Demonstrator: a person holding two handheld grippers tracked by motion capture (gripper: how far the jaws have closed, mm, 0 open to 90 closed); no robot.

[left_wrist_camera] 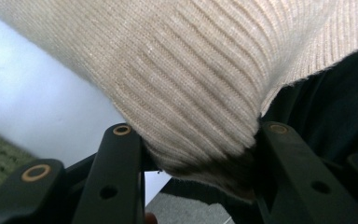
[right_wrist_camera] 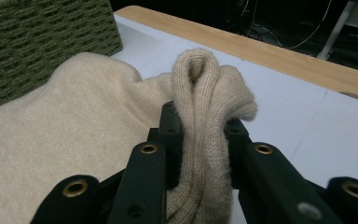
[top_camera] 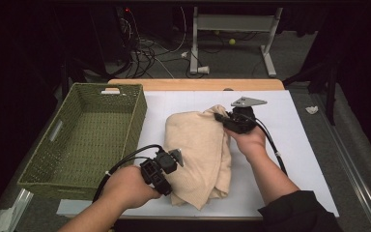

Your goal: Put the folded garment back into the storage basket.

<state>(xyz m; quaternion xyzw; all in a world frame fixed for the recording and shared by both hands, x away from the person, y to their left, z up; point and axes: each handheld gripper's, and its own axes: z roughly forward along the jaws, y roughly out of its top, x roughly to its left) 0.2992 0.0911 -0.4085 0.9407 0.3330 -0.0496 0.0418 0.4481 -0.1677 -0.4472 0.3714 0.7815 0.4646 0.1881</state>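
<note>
A folded beige sweater [top_camera: 200, 154] lies in the middle of the white sheet [top_camera: 294, 140] on the table, just right of the green basket [top_camera: 84, 140]. The left gripper [top_camera: 166, 186] clamps the sweater's near left corner; in the left gripper view a thick ribbed fold [left_wrist_camera: 191, 116] fills the gap between its jaws. The right gripper [top_camera: 221, 117] pinches the far right edge, its jaws closed on a bunched, upright fold [right_wrist_camera: 200, 116]. Behind the sheet the table's wooden edge [top_camera: 198, 84] shows.
</note>
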